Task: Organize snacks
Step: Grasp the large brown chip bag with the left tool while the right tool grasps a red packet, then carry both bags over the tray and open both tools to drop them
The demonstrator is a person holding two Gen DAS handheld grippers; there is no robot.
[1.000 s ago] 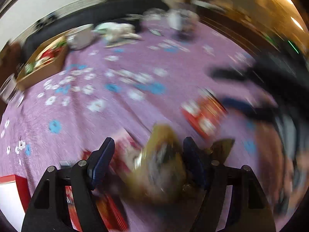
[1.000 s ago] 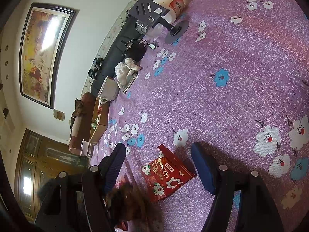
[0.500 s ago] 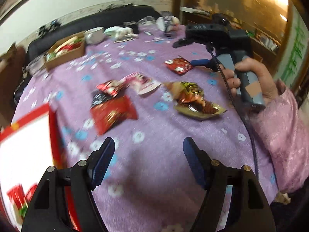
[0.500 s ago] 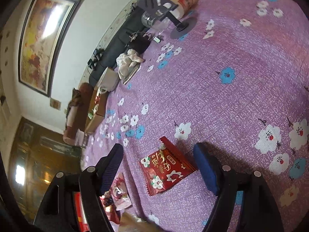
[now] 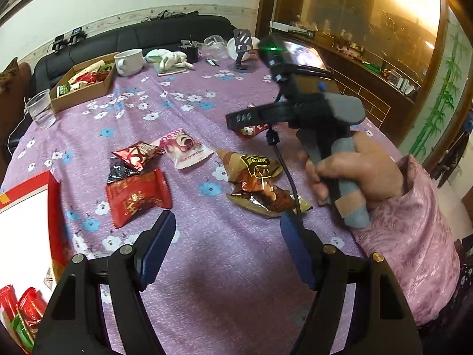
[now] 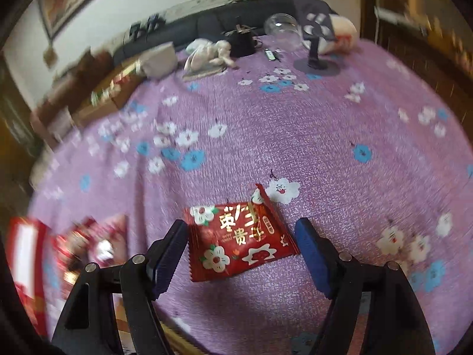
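Note:
My left gripper (image 5: 226, 236) is open above the purple flowered tablecloth (image 5: 236, 295), with nothing between its fingers. Beyond it lie a brown and gold snack packet (image 5: 257, 183), a big red packet (image 5: 136, 198), a pink packet (image 5: 186, 148) and a small red and white one (image 5: 136, 153). To the right, a hand (image 5: 360, 174) holds the right gripper's handle. In the right wrist view, my right gripper (image 6: 241, 236) straddles a red flowered packet (image 6: 236, 242) lying flat. Its jaws are closing, but the pads stand clear of the packet's edges.
A red and white box (image 5: 26, 222) with packets inside stands at the near left. A cardboard box of snacks (image 5: 82, 84), a plastic cup (image 5: 40, 109), a white mug (image 5: 128, 62), a crumpled cloth (image 5: 171, 59) and a phone stand (image 5: 242, 50) line the far side.
The brown packet that sat between my left jaws now lies on the cloth, and the left gripper has pulled back. The right gripper has rolled upright and moved over the red flowered packet.

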